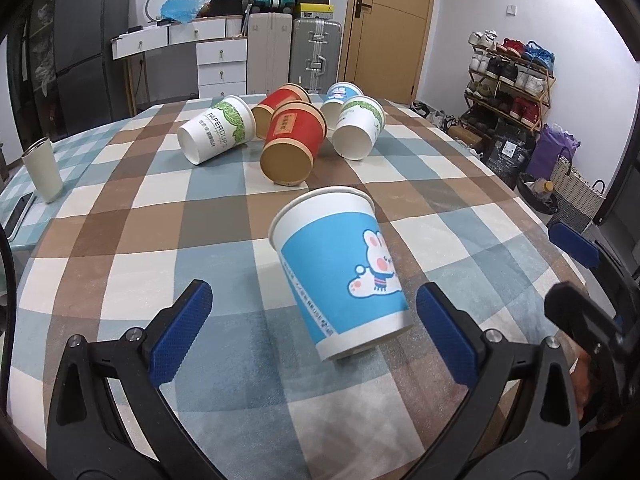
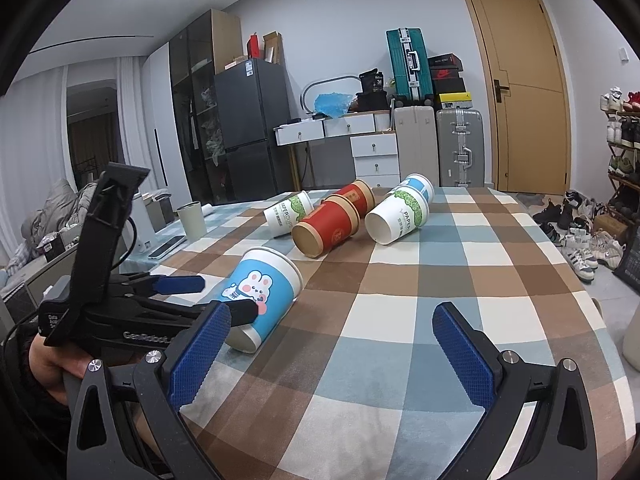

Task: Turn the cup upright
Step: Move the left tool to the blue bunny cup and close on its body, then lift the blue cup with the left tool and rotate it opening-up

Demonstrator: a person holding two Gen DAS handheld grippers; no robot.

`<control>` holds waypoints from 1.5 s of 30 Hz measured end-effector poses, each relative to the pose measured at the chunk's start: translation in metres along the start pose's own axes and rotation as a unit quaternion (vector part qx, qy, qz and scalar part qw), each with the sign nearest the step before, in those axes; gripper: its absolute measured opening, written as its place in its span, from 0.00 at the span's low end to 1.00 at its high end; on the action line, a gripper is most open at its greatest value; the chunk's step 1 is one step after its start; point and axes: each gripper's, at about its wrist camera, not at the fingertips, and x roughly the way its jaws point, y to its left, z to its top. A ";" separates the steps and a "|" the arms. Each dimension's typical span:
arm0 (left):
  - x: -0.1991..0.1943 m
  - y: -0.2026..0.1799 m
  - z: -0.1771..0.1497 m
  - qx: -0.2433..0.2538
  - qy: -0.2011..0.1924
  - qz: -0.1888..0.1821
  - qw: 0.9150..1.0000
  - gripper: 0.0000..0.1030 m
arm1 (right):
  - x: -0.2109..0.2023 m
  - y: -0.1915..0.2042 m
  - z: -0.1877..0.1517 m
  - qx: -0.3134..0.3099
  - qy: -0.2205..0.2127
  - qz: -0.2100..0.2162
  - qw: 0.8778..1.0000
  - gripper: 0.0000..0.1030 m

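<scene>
Blue rabbit cup (image 1: 340, 272): lying tilted on the checked tablecloth (image 1: 160, 220), mouth away, between the wide-spread fingers of the left gripper (image 1: 314, 324), ungripped. Right gripper (image 2: 332, 352): beside that cup, fingers wide, empty. Beyond that cup: five fallen cups (image 1: 288, 144). Far left of it: grey tumbler (image 1: 42, 168), upright.

Table (image 1: 120, 264): rabbit cup (image 1: 340, 268) on its side nearest, between the spread fingers of the left gripper (image 1: 316, 320). Behind it, five cups (image 1: 286, 144) lying clustered. Tumbler (image 1: 42, 174) upright at left edge; phone (image 1: 18, 212) just before it.
</scene>
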 end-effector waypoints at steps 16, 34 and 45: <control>0.015 -0.003 0.003 -0.019 0.042 -0.035 0.998 0.55 | 0.002 0.002 -0.002 0.000 -0.001 0.008 1.000 1.00; -0.033 0.019 -0.005 -0.050 0.001 -0.040 0.998 0.55 | 0.004 0.008 -0.003 -0.003 -0.003 0.016 1.000 1.00; -0.070 0.014 -0.030 -0.057 -0.005 -0.064 0.996 0.55 | -0.001 0.013 -0.005 -0.008 -0.003 0.021 1.000 1.00</control>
